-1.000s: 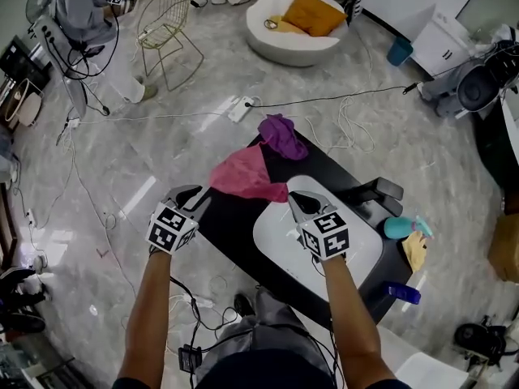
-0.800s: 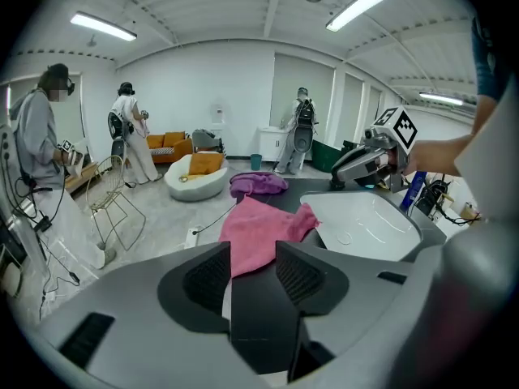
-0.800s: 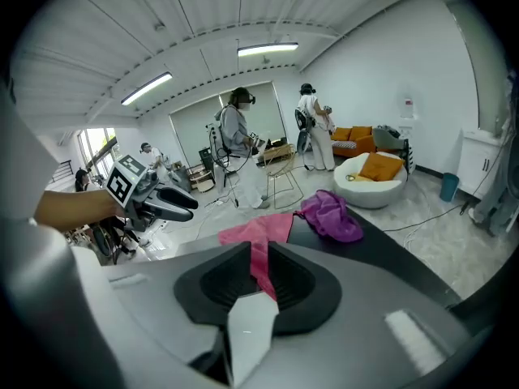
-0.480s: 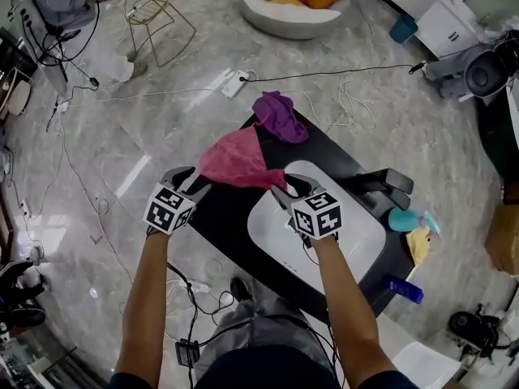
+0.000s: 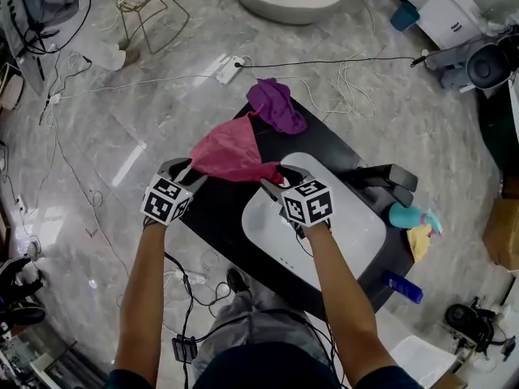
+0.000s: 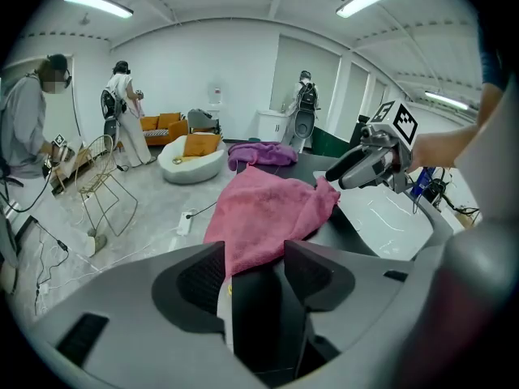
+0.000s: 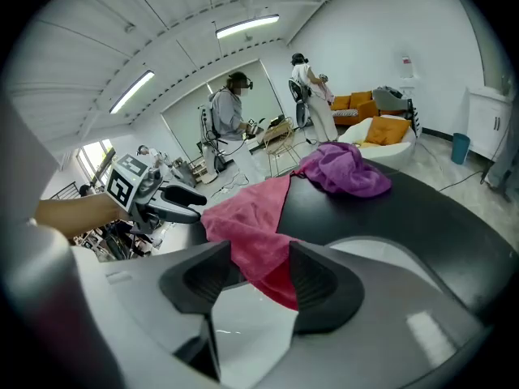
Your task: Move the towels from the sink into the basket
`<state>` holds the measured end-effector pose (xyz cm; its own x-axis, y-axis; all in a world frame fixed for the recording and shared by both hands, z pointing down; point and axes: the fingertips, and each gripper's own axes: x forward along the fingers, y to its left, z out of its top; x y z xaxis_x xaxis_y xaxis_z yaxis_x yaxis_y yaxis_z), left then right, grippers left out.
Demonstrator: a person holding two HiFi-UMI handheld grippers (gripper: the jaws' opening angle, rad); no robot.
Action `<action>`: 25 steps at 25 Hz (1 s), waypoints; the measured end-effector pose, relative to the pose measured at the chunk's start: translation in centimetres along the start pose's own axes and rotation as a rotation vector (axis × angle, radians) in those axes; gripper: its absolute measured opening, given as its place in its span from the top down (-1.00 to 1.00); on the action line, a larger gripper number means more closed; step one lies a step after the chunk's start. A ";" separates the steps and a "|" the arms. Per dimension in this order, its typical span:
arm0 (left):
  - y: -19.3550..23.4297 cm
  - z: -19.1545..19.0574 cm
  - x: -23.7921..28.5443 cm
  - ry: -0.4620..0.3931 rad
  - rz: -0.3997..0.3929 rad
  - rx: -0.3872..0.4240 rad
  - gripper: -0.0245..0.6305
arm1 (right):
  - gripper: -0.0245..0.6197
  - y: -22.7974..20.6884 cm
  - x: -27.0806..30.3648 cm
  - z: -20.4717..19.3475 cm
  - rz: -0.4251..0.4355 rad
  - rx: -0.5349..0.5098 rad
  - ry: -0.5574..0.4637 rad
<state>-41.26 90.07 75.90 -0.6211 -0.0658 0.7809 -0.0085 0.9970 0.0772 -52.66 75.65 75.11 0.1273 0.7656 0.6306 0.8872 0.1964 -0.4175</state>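
- At the left, our left gripper sits at the near-left edge of the pink towel. Its jaws have just been opening and now stand wide apart, with a fold of the towel lying loose in the gap and neither pad pressing on it.
- The pink towel is soft, nubbly and crumpled. It is spread between our two grippers on the far-left part of the black table, with its right corner reaching the sink.
- Just beyond its far tip, at the table's far corner, a purple towel lies bunched in a heap.
- Our right gripper is at the pink towel's near-right corner, by the sink's left rim. Its jaws have also just been opening and gape wide, and the corner hangs between them ungripped.
- The sink is a shallow white oval set into the table. To its right we see a teal spray bottle, a yellow cloth and, nearer, a blue bottle.
- Around the table lies a grey marble floor strewn with cables and a power strip. A gold wire stand is at the far left, and a round white seat is farther off.
- Only the gripper views show us people standing across the room and an orange sofa.
- Only the head view shows us the spray bottle and the yellow cloth.
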 end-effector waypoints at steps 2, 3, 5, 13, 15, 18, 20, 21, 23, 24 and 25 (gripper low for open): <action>-0.1 -0.1 0.3 -0.001 0.001 0.001 0.31 | 0.20 -0.1 0.5 -0.3 0.004 0.002 0.010; -0.2 -0.2 0.4 -0.001 0.000 0.002 0.38 | 0.20 -0.1 0.7 -0.4 0.006 0.002 0.015; -0.4 -0.4 0.8 0.000 0.003 0.006 0.44 | 0.23 -0.1 1.0 -0.8 0.006 -0.001 0.023; -0.4 -0.2 1.7 -0.025 0.022 -0.002 0.55 | 0.59 -0.3 1.7 -1.2 -0.016 -0.053 0.049; -0.4 0.0 1.8 -0.040 0.030 -0.009 0.59 | 0.67 -0.3 1.8 -1.2 -0.018 -0.071 0.055; -0.4 0.2 2.0 -0.054 0.044 -0.013 0.67 | 0.72 0.0 1.9 -1.2 -0.020 -0.100 0.062; -0.5 0.3 2.0 -0.054 0.057 -0.005 0.75 | 0.77 0.1 1.8 -1.1 -0.022 -0.115 0.055; -0.6 0.4 2.0 -0.053 0.065 0.001 0.77 | 0.77 0.2 1.7 -1.0 -0.027 -0.125 0.048; -0.6 0.6 1.8 -0.060 0.081 0.005 0.79 | 0.79 0.3 1.3 -0.6 -0.039 -0.147 0.029; -0.6 0.9 1.6 -0.070 0.088 0.002 0.80 | 0.79 0.3 1.1 -0.3 -0.047 -0.159 0.017; -0.6 1.1 1.3 -0.084 0.096 -0.002 0.80 | 0.79 0.4 0.8 0.0 -0.054 -0.171 0.005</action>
<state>-42.94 89.39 76.17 -0.6826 0.0336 0.7301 0.0557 0.9984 0.0062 -52.21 76.34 75.47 0.0789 0.7535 0.6527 0.9553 0.1300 -0.2655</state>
